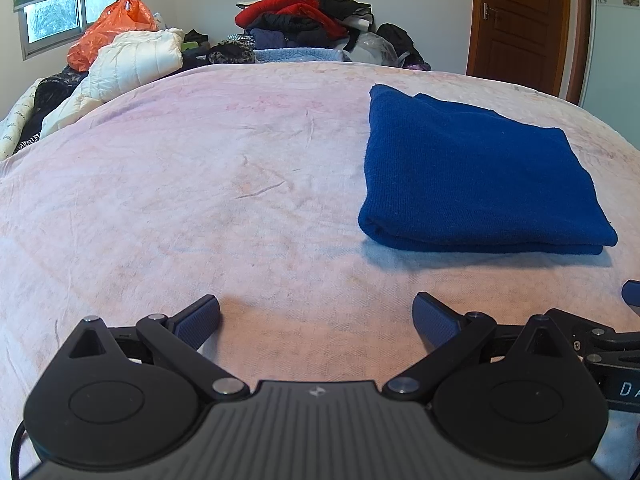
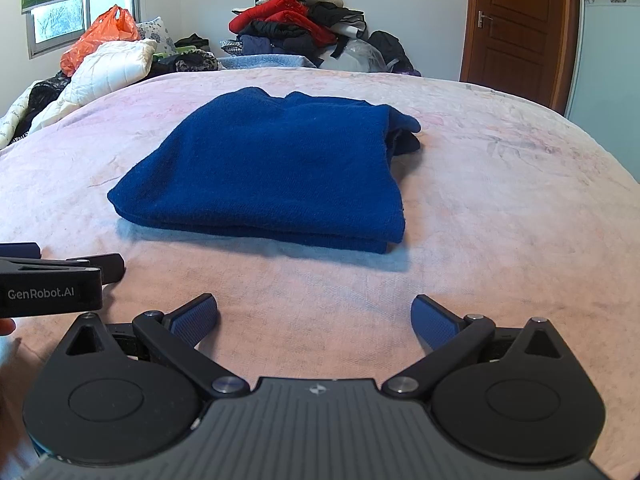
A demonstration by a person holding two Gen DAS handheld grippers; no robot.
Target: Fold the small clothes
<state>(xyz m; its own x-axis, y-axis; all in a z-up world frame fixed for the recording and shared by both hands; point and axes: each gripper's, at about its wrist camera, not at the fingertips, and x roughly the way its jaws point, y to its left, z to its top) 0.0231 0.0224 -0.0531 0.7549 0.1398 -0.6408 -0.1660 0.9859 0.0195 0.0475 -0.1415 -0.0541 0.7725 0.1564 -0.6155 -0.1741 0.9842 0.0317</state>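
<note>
A dark blue knitted garment (image 1: 476, 176) lies folded into a thick rectangle on the pink bedspread (image 1: 200, 200), ahead and to the right in the left wrist view. In the right wrist view the same blue garment (image 2: 276, 168) sits straight ahead, with a bunched bit of fabric at its far right corner. My left gripper (image 1: 316, 320) hovers open over bare bedspread, short of the garment. My right gripper (image 2: 314, 318) is open too, just in front of the garment's near folded edge. Neither holds anything. The left gripper's body (image 2: 52, 292) shows at the left edge of the right wrist view.
A heap of clothes (image 1: 304, 16) is piled at the far side of the bed. A white quilted jacket (image 1: 124, 64) and an orange plastic bag (image 1: 112, 28) lie at the far left. A wooden door (image 1: 520, 20) stands at the back right.
</note>
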